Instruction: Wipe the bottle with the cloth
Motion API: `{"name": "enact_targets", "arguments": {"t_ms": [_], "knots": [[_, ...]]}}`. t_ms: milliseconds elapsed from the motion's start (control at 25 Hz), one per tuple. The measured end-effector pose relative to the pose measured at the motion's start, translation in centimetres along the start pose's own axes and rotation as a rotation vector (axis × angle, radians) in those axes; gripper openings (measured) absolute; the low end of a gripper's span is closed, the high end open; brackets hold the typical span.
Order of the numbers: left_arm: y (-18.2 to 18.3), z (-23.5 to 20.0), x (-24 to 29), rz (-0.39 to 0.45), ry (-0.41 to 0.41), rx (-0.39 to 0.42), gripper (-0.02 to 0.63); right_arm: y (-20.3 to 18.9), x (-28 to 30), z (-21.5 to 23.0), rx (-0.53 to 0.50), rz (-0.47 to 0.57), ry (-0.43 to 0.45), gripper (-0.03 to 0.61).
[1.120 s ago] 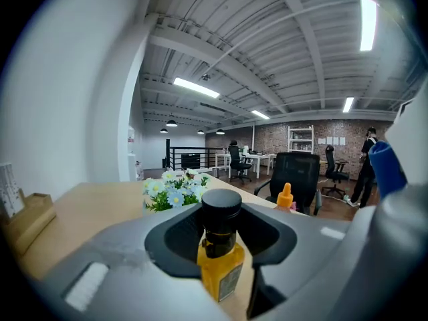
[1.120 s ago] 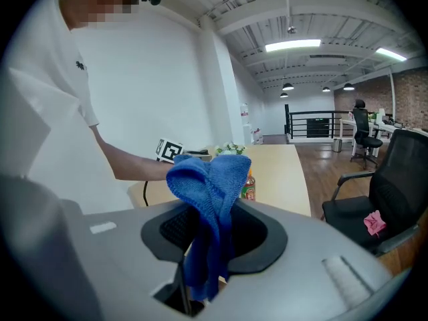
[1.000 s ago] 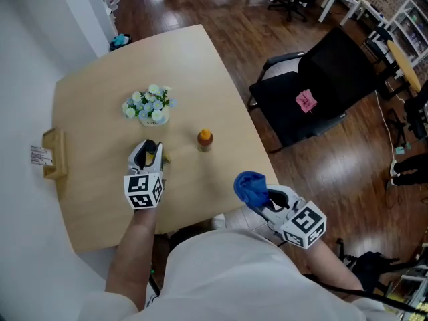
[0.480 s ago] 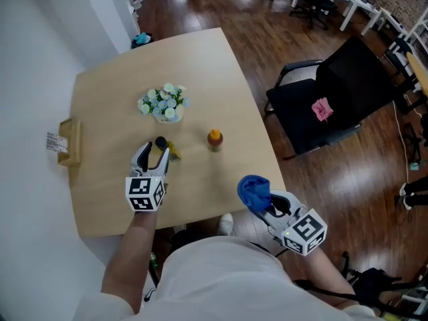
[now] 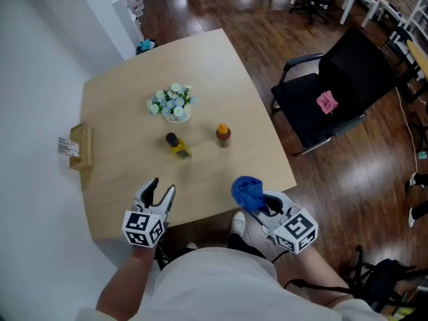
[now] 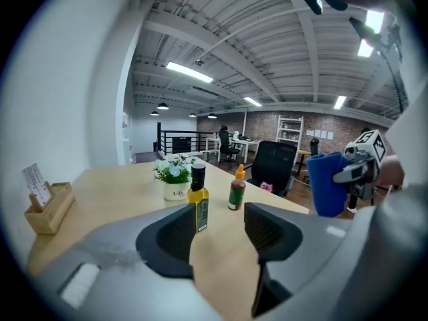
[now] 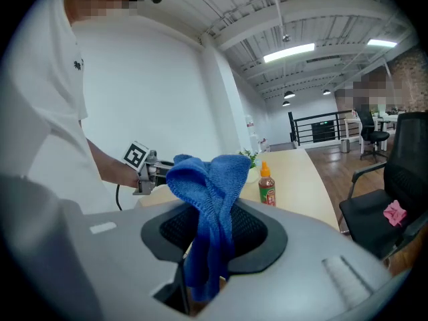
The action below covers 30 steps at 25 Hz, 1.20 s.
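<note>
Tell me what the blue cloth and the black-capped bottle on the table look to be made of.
Blue cloth: soft, matte knit or terry, likely microfibre; ribbed loops show and it hangs in limp folds. Black-capped bottle: clear, glossy body, glass or hard plastic, can't tell which; yellow liquid shows through beside a dark label. Its cap looks like matte black plastic.

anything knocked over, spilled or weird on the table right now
Nothing stands out. The oil bottle, the sauce bottle and the flower pot all stand upright on the table, both bottles capped, with no spill visible.
</note>
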State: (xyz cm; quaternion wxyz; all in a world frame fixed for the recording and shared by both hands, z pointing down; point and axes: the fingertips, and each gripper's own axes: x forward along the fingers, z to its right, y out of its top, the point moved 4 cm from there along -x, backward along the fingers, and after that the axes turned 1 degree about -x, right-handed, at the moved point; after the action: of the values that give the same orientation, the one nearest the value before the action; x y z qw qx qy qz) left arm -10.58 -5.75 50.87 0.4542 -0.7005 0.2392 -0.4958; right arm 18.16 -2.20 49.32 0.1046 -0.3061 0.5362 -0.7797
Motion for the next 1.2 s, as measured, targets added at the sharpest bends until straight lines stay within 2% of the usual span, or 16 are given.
{"name": "enact_targets", "arguments": {"t_ms": [280,640,880,1040,1200], "knots": [[0.0,0.2,-8.8,0.094,-0.164,0.044,0.24,0.8,1.7,-7.4,-0.039,0.017,-0.1,0.126],[-1.1,-2.8,-19.7,0.193,-0.298,0.122,0.225,0.9,3.4,-18.6,-0.047,0.022,-0.166,0.126],[-2.4,-5.2,-24.1,0.241,-0.3,0.106,0.218,0.8,3.6,-25.1,-0.076,0.015,-0.168,0.127],[-3.0,-6.3,-25.4,0.258,-0.287,0.083,0.216,0.5,3.4,-27.3,-0.091,0.015,-0.154,0.127],[-3.5,-5.5,-26.2,0.252,-0.298,0.075,0.216,0.7,2.5,-28.3,-0.081,0.039,-0.141,0.127]]}}
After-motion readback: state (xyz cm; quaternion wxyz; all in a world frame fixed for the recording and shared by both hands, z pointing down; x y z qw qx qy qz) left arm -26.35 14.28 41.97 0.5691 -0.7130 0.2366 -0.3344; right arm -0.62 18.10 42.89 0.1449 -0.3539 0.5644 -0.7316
